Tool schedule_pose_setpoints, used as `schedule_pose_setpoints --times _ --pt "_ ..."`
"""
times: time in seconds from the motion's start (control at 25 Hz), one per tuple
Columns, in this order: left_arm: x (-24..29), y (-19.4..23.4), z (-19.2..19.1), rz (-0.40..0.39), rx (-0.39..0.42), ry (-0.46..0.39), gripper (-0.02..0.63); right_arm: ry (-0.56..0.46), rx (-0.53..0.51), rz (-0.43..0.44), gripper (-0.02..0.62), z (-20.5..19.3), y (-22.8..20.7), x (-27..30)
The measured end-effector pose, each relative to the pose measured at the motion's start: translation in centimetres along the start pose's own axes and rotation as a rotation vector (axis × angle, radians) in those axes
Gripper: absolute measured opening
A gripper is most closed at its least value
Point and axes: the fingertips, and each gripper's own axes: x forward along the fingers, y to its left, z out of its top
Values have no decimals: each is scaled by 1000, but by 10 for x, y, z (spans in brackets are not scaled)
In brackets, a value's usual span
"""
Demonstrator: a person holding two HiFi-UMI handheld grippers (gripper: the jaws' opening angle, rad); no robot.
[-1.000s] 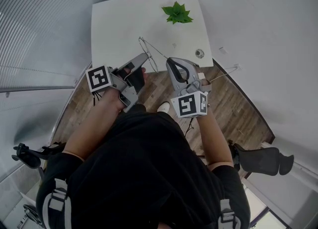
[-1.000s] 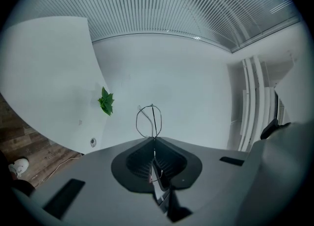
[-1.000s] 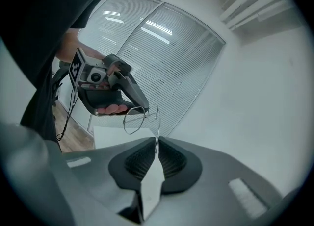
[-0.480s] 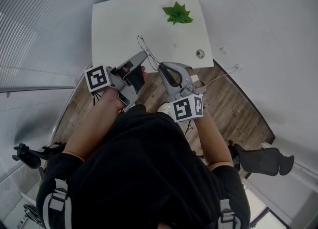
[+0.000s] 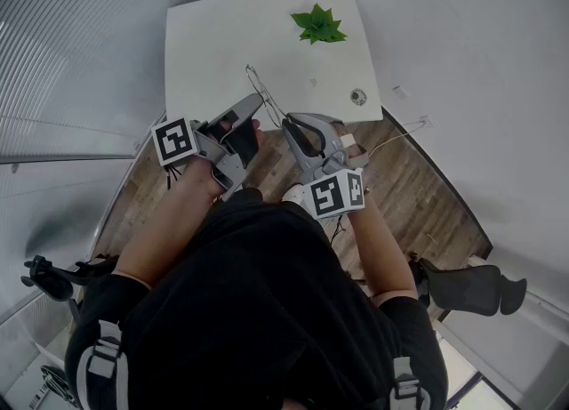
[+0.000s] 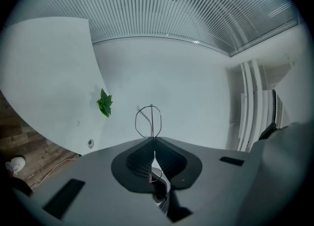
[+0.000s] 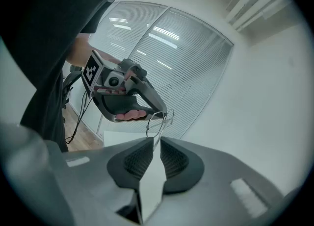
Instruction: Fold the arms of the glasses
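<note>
1. The right claw (image 5: 287,125) is hovering just off the bench's (image 5: 222,39) near edge. Its jaws are standing narrowly apart, and a thin wire of the glasses (image 5: 265,95) is reaching their tips.
2. The left claw (image 5: 258,100) is pinching shut on the glasses' wire arm and holding them up over the near edge, rims pointing away.
3. A green plant (image 5: 317,24) is sitting near the far right corner.

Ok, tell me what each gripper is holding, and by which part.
The left gripper is clamped on the glasses along one thin arm, lenses beyond its tips. The right gripper holds nothing: jaws slightly apart at the wire frame.
</note>
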Motion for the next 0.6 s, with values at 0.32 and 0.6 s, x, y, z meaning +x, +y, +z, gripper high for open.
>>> schedule_pose_setpoints --times 0.32,0.6 --pt "0 -4 -3 -4 4 8 14 -16 -36 40 61 4 4 -4" --pt "0 -3 -6 2 4 18 14 -15 -91 77 74 3 12 -6"
